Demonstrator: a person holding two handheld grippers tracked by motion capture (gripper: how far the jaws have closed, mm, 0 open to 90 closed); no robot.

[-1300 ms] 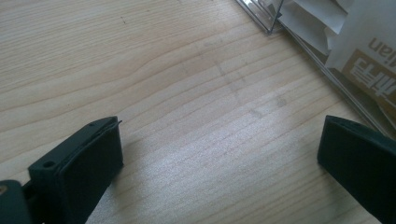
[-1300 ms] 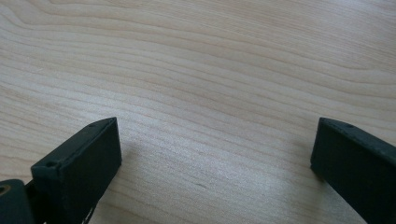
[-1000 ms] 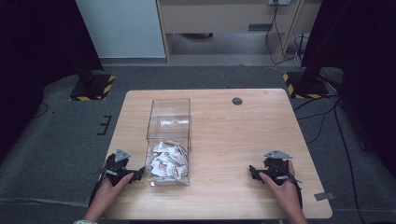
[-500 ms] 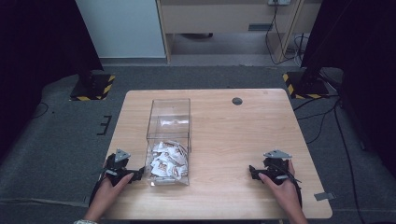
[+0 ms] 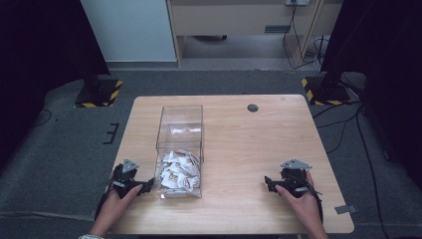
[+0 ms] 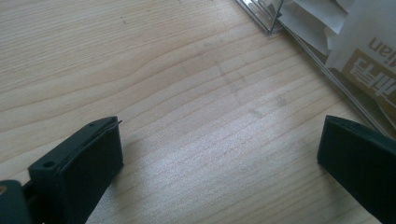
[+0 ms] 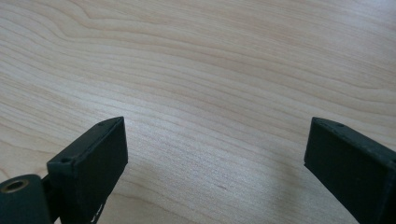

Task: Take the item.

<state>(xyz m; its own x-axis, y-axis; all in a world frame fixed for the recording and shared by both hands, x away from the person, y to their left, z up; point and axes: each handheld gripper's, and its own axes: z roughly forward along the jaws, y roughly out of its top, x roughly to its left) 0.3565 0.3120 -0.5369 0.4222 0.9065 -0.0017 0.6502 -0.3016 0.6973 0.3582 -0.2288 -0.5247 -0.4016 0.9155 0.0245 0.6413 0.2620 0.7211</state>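
On the table (image 5: 239,134), the clear box (image 5: 180,149) stands left of centre, long axis from 12 to 6 o'clock, its white sachets (image 5: 178,169) heaped at the near end. Just beside it, the left gripper (image 5: 144,185) points toward 3 o'clock, jaws wide and empty. The right gripper (image 5: 268,183) rests well apart at 3 o'clock of the box; its jaws have just been closing slightly but stand apart with nothing between them. The left is the nearer.

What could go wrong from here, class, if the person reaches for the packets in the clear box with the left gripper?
1. The left gripper rests right beside the clear box; its open jaws might knock the thin wall and slide the box.
2. The packets lie heaped and overlapping, so one pinch may lift several, or none.
3. The box walls are tall, so a gripper may catch the rim going in.
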